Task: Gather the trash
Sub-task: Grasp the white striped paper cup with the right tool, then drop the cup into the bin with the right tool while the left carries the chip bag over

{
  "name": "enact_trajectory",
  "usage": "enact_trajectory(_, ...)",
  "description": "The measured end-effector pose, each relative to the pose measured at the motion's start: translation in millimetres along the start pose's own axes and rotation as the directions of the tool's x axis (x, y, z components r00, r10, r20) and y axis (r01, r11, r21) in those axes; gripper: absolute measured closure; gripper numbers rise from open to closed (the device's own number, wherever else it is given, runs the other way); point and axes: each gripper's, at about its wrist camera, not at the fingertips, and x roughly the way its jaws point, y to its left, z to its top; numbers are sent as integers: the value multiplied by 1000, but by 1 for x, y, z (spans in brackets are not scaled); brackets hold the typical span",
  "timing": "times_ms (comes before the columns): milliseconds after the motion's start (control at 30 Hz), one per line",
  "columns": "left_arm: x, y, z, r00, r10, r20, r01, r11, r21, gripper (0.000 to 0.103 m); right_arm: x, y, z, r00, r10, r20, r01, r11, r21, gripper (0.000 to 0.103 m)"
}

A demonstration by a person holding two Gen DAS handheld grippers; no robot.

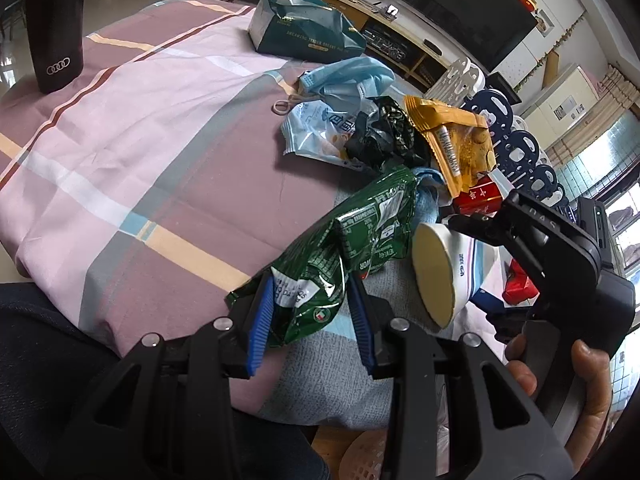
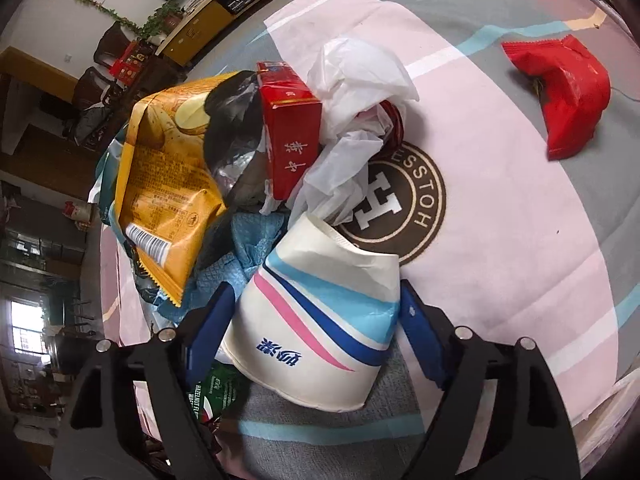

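Observation:
My left gripper [image 1: 310, 280] is shut on a crumpled green foil wrapper [image 1: 352, 236] and holds it over the cloth-covered table. My right gripper [image 2: 316, 300] is shut on a squashed white paper cup [image 2: 320, 320] with blue and pink stripes; the cup also shows in the left wrist view [image 1: 444, 272]. Just beyond lies a trash pile: an orange snack bag [image 2: 164, 184], a red cigarette box [image 2: 292, 132], crumpled white tissue [image 2: 352, 80], a black wrapper [image 1: 384, 136], a light blue packet [image 1: 316, 132] and a blue face mask [image 1: 352, 76]. A red wrapper [image 2: 568, 92] lies apart at the far right.
A black tumbler [image 1: 56, 28] stands at the table's far left. A dark green tissue pack [image 1: 308, 28] sits at the back. The plaid cloth [image 1: 140, 140] has a round brown logo [image 2: 404, 204]. Chairs [image 1: 512, 128] and a shelf stand past the table's far edge.

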Motion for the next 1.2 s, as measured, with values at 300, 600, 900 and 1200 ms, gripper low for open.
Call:
enact_trajectory(300,0,-2,-1,1000,-11,-6,11,1000,15,66,-42,-11,-15,997,15,73,-6,993,-117,71)
enact_trajectory(600,-4,-4,-3,999,-41,6,41,999,30,73,-88,-27,-31,984,20,179,1,993,-117,74)
enact_trajectory(900,-6,14,2,970,-242,-2,241,966,-90,76,-128,-55,-46,969,-29,243,53,994,-92,74)
enact_trajectory(1200,-29,2,-6,973,-231,12,231,972,-37,76,-163,-72,-58,957,-38,288,71,992,-105,74)
